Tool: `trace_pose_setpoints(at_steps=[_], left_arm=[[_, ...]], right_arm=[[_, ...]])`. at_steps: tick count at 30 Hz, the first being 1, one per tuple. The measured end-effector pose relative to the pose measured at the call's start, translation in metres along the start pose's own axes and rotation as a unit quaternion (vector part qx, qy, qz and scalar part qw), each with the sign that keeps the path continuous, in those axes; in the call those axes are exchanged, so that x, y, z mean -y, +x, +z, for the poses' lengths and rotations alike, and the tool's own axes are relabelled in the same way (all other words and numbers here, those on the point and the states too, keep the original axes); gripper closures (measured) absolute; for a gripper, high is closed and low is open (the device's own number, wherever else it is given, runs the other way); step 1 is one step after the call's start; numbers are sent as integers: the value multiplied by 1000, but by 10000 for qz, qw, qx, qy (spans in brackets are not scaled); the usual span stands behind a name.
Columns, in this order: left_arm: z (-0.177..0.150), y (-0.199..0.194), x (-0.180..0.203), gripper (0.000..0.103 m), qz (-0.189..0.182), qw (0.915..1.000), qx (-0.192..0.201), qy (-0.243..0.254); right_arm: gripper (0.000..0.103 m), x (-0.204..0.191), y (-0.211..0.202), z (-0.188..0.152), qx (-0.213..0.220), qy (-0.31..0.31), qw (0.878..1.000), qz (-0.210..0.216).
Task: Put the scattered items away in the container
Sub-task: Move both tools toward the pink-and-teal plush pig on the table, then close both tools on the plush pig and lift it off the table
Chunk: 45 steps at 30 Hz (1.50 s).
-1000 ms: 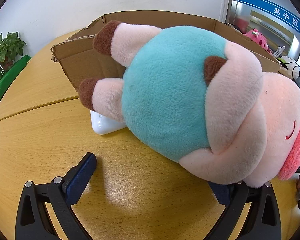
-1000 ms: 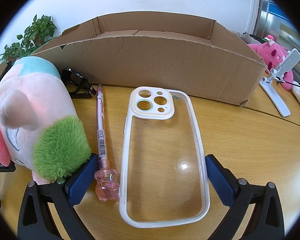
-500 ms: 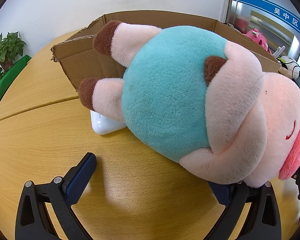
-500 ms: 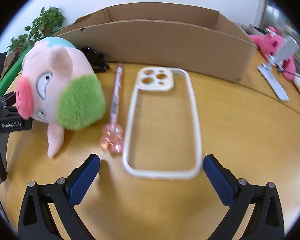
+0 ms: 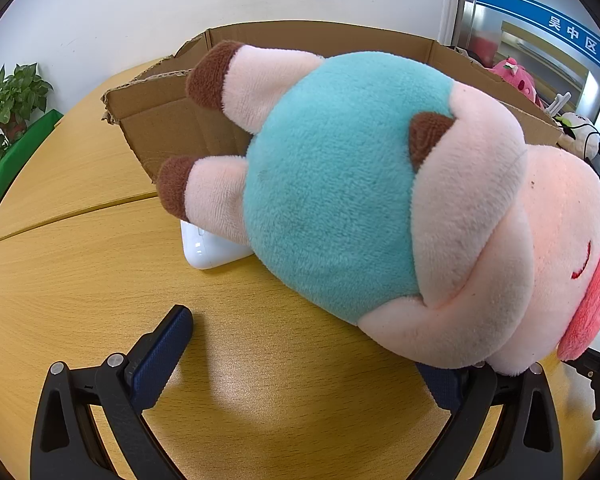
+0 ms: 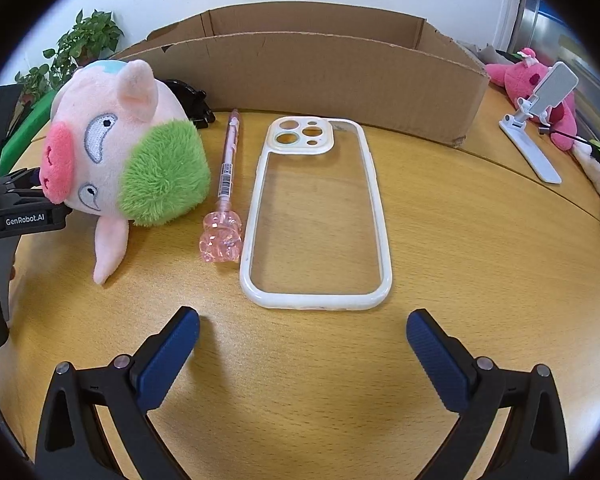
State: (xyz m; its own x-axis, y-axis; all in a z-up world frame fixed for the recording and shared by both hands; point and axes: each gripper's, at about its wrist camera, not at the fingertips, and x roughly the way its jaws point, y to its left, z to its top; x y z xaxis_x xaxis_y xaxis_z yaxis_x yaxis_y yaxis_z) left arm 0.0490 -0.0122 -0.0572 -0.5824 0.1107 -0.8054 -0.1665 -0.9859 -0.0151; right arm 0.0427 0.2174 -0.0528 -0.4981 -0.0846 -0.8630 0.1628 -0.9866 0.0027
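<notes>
Blue-padded fingers of the right gripper [image 6: 303, 334] stand spread wide over the wooden bench [image 6: 440, 264], holding nothing. Just ahead of them lies a clear phone case [image 6: 318, 216] with a cream rim, flat on the bench, camera cut-outs at its far end. Beside its left edge lies a pink pen [image 6: 227, 168] topped with a translucent bear charm, which touches or nearly touches the case's rim. Further left rests a plush pig [image 6: 112, 156], on its side, green patch facing the pen. Behind all three runs the near wall of the cardboard box [image 6: 340, 80]; none of the items is inside it. A dark object sits between pig and box, too hidden to name.

Off to the right stand a white phone stand [image 6: 540, 128] and a pink plush toy [image 6: 516, 76].

The left gripper [image 5: 308, 344] is also spread, its left finger [image 5: 162, 356] bare over the bench, the right one tucked under the plush pig [image 5: 340, 184], which fills that view. A white device [image 5: 204, 248] peeks from beneath the pig's legs, with the box [image 5: 168, 128] behind.
</notes>
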Motion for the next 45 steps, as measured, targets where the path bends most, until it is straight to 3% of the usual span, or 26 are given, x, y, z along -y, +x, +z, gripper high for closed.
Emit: trace_pose_setpoints(at_steps=[3, 7, 11, 15, 17, 21, 23, 26, 29, 31, 34, 36, 45], left_arm=[[3, 0, 3, 0, 133, 9998, 2, -161], [3, 1, 8, 0, 234, 9993, 5, -292], [-8, -7, 7, 0, 42, 10000, -81, -39], [-28, -25, -7, 0, 72, 9998, -86, -172], [-34, -37, -19, 0, -261, 9990, -114, -330], [-29, -77, -41, 0, -840, 9929, 541, -641], [-21, -88, -50, 0, -1324, 9862, 650, -754], [-5, -69, -56, 0, -1949, 9748, 239, -1062], [9, -34, -52, 0, -2155, 9678, -174, -1287], [12, -23, -56, 0, -2454, 9567, -88, -1563], [18, -13, -52, 2, -2710, 9448, -46, -1844], [24, -12, -44, 15, -2952, 9377, 39, -1832], [32, -18, -42, 35, -2832, 9406, 105, -1868]], right_arm=[[1, -5, -3, 0, 15, -101, 9996, 264], [1, -15, -25, 1, 525, -216, 9954, 770], [1, -30, -50, 7, 1167, -569, 9893, 672], [1, -40, -54, 16, 1336, -886, 9843, 745], [1, -48, -56, 20, 1391, -1057, 9814, 790], [1, -71, -57, 27, 1467, -1366, 9739, 1060], [1, -80, -53, 31, 1404, -1428, 9707, 1329], [1, -88, -38, 37, 1193, -1399, 9703, 1573], [1, -88, -23, 40, 965, -1173, 9691, 1942], [1, -90, -19, 41, 941, -1036, 9706, 1957], [2, -97, -8, 38, 809, -1051, 9784, 1585], [4, -97, -3, 33, 733, -980, 9804, 1545], [16, -91, -4, 24, 831, -893, 9803, 1552]])
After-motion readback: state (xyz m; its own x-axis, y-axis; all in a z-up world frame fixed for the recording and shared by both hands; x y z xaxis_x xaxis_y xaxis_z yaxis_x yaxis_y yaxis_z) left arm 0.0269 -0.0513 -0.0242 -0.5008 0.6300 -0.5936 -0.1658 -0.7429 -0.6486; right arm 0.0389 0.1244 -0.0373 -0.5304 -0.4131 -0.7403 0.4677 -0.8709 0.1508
